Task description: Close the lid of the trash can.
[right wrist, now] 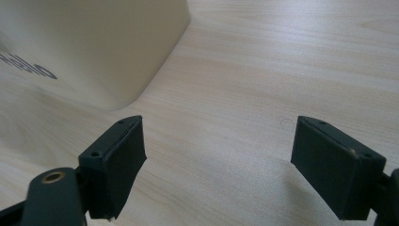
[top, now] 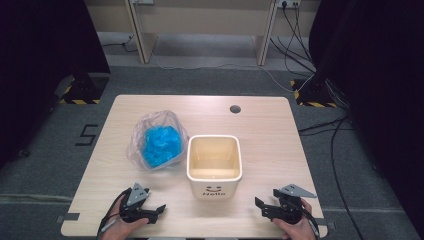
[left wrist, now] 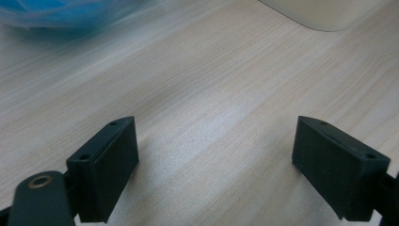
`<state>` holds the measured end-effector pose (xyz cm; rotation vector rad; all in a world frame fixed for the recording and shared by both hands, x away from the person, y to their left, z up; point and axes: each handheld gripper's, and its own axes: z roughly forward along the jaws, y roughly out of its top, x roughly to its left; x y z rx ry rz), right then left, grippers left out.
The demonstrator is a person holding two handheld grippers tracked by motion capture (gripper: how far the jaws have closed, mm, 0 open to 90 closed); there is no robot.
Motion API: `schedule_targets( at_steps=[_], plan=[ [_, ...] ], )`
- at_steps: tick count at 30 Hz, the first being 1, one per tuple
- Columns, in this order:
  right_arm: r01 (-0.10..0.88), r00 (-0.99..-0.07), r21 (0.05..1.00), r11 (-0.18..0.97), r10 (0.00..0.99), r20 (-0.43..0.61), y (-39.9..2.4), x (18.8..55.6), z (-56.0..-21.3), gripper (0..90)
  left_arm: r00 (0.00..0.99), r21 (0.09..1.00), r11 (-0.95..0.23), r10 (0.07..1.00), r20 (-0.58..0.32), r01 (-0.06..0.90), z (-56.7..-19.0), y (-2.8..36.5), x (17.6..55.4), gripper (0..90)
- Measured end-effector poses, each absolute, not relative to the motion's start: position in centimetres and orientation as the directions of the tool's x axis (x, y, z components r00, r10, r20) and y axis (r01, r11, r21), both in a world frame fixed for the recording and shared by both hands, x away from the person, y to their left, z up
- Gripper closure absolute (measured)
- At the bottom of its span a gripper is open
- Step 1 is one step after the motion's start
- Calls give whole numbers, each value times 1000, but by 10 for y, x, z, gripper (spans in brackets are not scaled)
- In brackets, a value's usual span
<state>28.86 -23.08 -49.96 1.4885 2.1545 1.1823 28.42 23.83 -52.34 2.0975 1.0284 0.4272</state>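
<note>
Starting out, you hold both tools, left tool [top: 159, 208] and right tool [top: 261, 206], released; next, I judge, reach the blue bag [top: 159, 141] beside the bin [top: 214, 165].

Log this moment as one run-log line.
left gripper: open, empty | right gripper: open, empty | bin: upright, empty | bag: left of bin

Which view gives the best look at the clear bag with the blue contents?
The high view: the whole clear bag lies on the table, left of the cream bin, with its blue contents plain to see. The left gripper view catches a blurred blue edge of it at top left. The right gripper view faces the bin's wall instead.
</note>
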Motion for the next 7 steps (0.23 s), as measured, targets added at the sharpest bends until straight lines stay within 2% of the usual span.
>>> schedule_targets(
  at_steps=[7],
  plan=[
    [655,-434,743,138,874,220,-231,290,-500,181,623,745,-401,782,-24,533,-523,238,284,135]
  ],
)
